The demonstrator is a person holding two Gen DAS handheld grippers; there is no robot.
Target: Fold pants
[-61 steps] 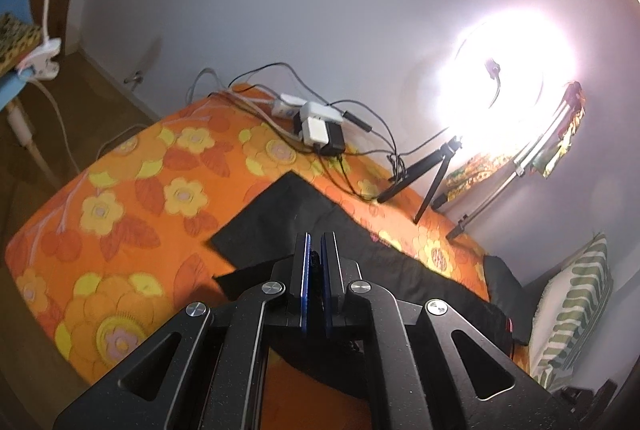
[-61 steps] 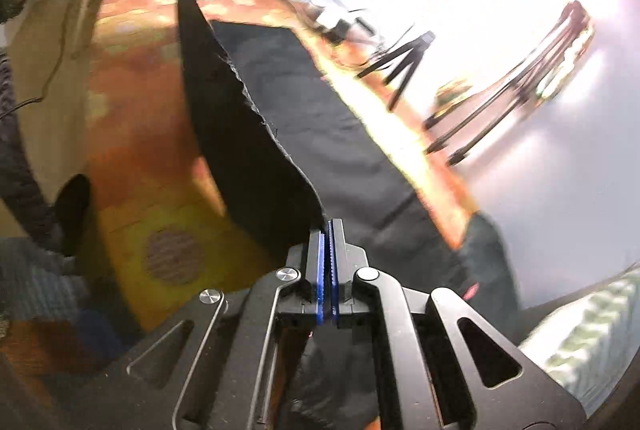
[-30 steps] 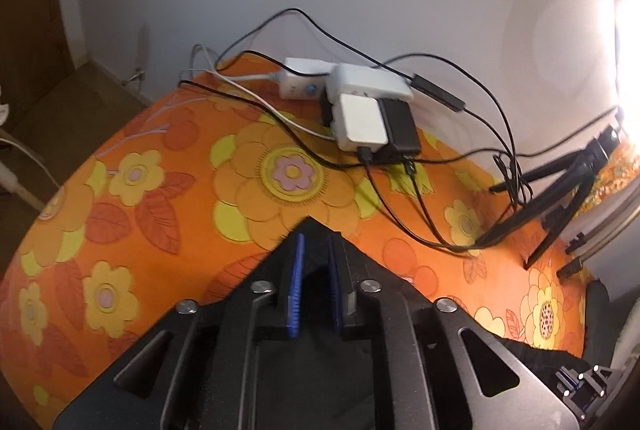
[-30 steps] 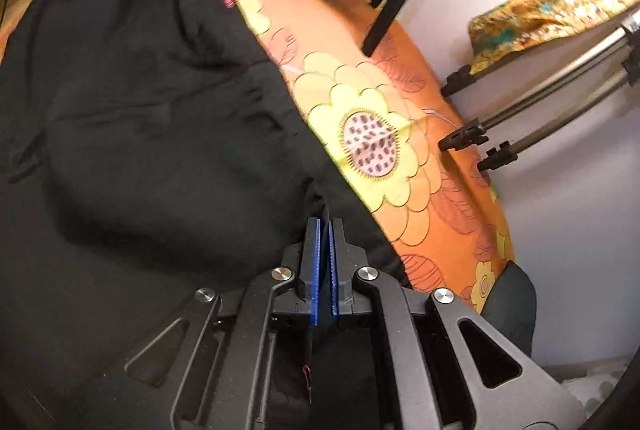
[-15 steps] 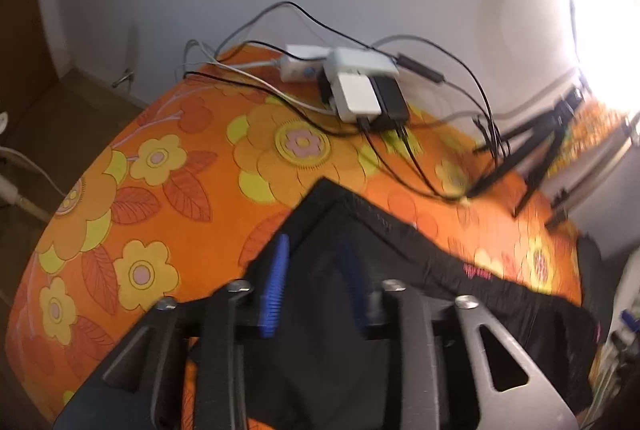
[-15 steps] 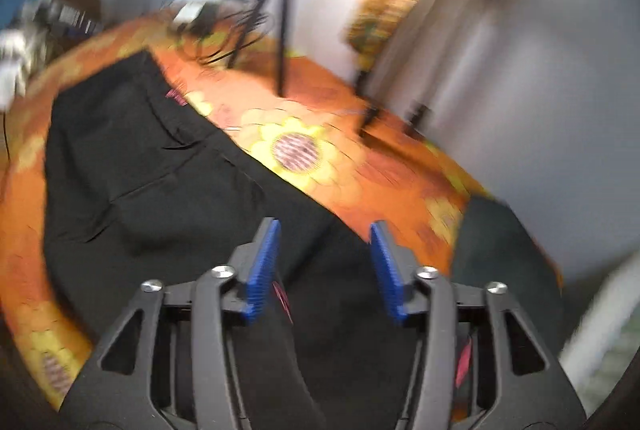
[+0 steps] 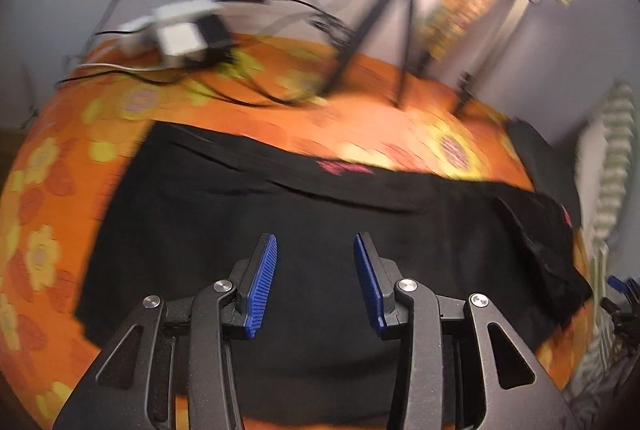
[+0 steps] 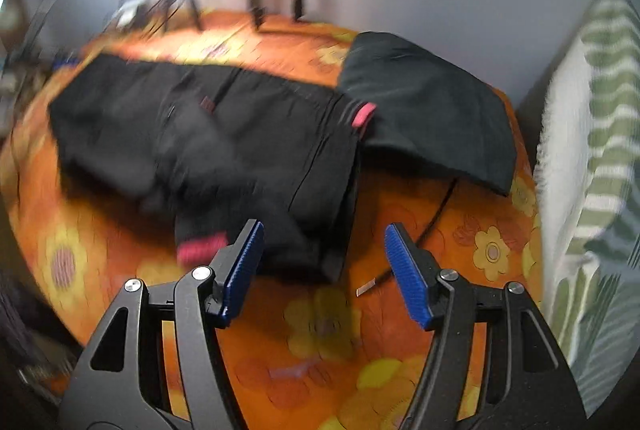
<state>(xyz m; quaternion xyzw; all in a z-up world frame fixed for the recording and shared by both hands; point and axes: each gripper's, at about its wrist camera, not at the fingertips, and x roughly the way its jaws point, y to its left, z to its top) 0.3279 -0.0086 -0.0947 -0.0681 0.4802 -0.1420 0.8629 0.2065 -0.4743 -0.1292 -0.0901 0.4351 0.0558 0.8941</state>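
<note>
Black pants (image 7: pixel 304 222) with small pink marks lie spread across the orange flowered bedspread (image 7: pixel 52 166). My left gripper (image 7: pixel 315 250) hangs above the middle of the cloth, open, with nothing between its blue pads. In the right wrist view the pants (image 8: pixel 224 142) lie folded lengthwise, a pink-trimmed end (image 8: pixel 200 246) nearest me. My right gripper (image 8: pixel 323 242) hovers over the pants' near right corner and the bedspread (image 8: pixel 328 330); its jaws are opening and hold nothing.
A power strip with adapters and cables (image 7: pixel 180 30) lies at the bed's far left. Tripod legs (image 7: pixel 372 30) stand by the wall under a bright lamp. A second dark folded garment (image 8: pixel 432 110) lies at the far right, beside a green-striped pillow (image 8: pixel 592 158). A thin cable (image 8: pixel 436 222) crosses the bedspread.
Both grippers let go of the pants and opened. The pants now lie flat on the bed. Both grippers swung back and rolled, the right one toward the pants' right end.
</note>
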